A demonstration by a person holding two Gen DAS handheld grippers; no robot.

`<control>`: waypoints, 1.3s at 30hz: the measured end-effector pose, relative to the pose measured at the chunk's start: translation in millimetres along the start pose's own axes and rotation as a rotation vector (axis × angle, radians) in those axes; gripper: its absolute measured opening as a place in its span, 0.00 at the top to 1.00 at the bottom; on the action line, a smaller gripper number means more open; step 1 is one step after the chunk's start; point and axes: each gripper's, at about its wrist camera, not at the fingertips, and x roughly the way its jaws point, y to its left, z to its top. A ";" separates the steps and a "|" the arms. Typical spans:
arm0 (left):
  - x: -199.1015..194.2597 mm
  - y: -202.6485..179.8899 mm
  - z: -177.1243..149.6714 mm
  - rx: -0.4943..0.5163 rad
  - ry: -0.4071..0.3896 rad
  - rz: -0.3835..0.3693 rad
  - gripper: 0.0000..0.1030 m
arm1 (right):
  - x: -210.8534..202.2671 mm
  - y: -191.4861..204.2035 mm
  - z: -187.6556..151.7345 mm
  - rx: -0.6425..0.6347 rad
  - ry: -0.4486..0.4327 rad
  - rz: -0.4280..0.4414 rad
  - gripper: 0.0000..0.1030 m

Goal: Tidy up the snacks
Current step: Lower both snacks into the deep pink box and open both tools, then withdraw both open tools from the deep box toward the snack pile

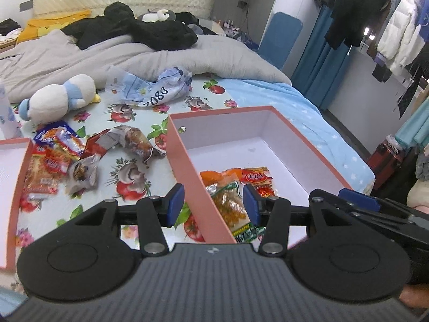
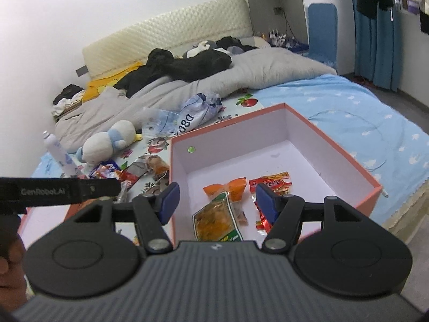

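Observation:
A pink box [image 1: 228, 131] with a white inside lies open on the flowered bedsheet. In it are a green-and-yellow packet [image 1: 232, 204], an orange packet [image 1: 214, 175] and a red packet [image 1: 257, 178]. My left gripper [image 1: 213, 198] is open and straddles the box's left wall, gripping nothing. My right gripper [image 2: 217, 197] hangs open over the box's [image 2: 241, 134] near left corner, above the green-and-yellow packet [image 2: 214, 220], with nothing between its pads. Several loose snack packets [image 1: 59, 155] and a brown one [image 1: 134, 141] lie on the sheet left of the box.
A second pink box [image 1: 22, 185] lies at the far left. Behind the snacks are a white-and-blue plush toy [image 1: 59, 99], a crumpled plastic bag [image 1: 152, 87], a white bottle [image 1: 6, 112] and a grey duvet [image 1: 107, 53]. The bed's edge drops off to the right.

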 end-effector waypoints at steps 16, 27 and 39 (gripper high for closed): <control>-86.3 24.9 -61.3 -0.031 -0.079 0.045 0.47 | -46.3 59.2 -42.8 -0.084 -0.030 0.125 0.37; -117.5 69.7 -106.4 -0.132 -0.057 0.159 0.47 | -47.0 99.5 -70.1 -0.155 0.028 0.237 0.37; -112.0 95.9 -118.2 -0.203 -0.029 0.194 0.47 | -29.1 112.9 -75.5 -0.170 0.078 0.245 0.37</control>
